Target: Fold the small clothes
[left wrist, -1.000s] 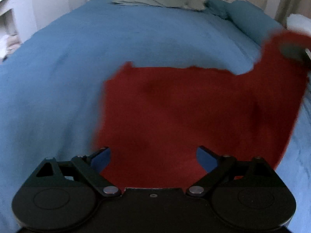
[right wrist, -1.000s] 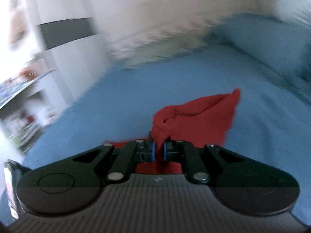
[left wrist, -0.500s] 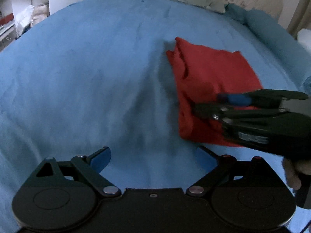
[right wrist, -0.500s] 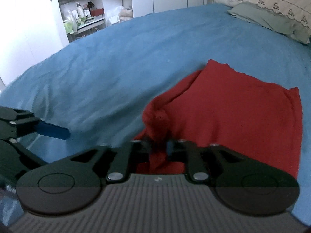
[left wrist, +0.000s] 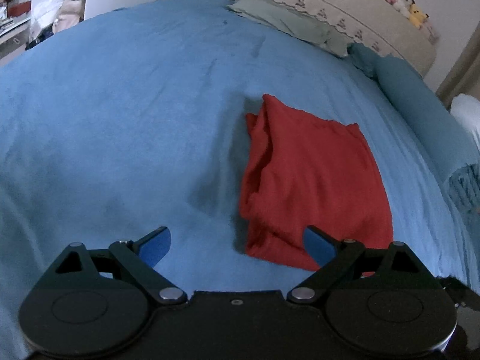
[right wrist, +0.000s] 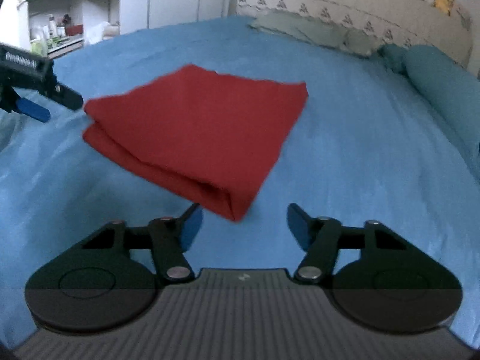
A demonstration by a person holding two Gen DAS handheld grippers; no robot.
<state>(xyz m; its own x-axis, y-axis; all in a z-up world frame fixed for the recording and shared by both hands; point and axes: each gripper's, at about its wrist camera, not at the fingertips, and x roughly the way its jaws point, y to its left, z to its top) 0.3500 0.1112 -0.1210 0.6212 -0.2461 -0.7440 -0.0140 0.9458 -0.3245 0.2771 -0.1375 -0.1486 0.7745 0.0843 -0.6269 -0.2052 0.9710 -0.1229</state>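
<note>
The blue bedspread [left wrist: 126, 126] lies bare and open on the left side of the folded red cloth [left wrist: 312, 180], the one bump in the middle. A long blue bolster [right wrist: 444, 90] and grey-green pillows [left wrist: 288, 21] close off the right edge and the head end.

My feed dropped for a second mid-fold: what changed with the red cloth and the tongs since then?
The right tongs, which were pinching a raised corner of the red cloth, carried it over, let go and drew back open. The cloth went from spread out to a folded stack lying free on the blue bedspread. The left tongs stayed open and empty throughout.
</note>
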